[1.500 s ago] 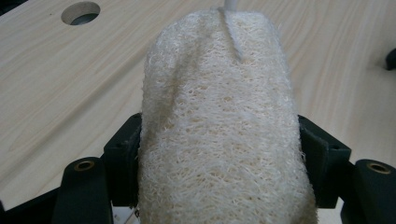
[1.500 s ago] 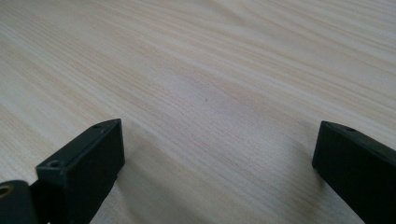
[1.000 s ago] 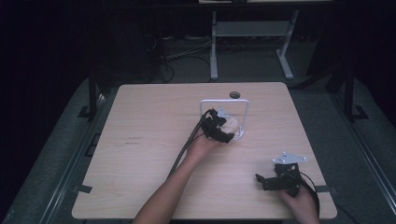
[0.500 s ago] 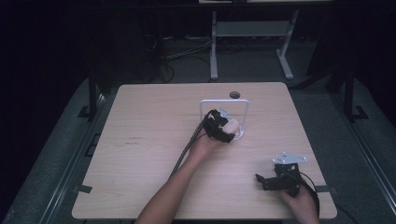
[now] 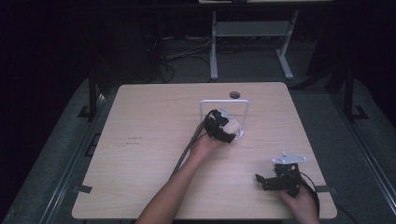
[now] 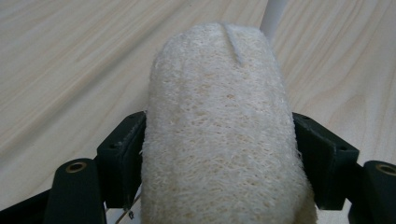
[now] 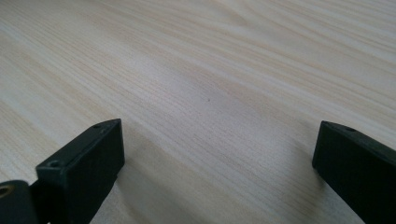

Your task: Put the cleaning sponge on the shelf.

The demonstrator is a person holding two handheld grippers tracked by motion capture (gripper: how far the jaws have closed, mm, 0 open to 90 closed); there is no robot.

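A cream loofah sponge [image 6: 219, 121] sits squeezed between the black jaws of my left gripper [image 6: 219, 154]. From above, that left gripper [image 5: 223, 128] holds the sponge [image 5: 232, 126] at the foot of a white wire frame stand [image 5: 223, 101] near the table's middle. A white upright of the stand [image 6: 275, 14] rises just behind the sponge. My right gripper [image 5: 267, 180] rests low over the front right of the table, and its jaws [image 7: 219, 158] stand wide apart with bare wood between them.
The light wooden table [image 5: 154, 135] has bare room on its left half. A small dark round hole [image 5: 234, 95] lies near the back edge. Metal stand legs [image 5: 214, 46] and cables lie on the dark floor beyond the table.
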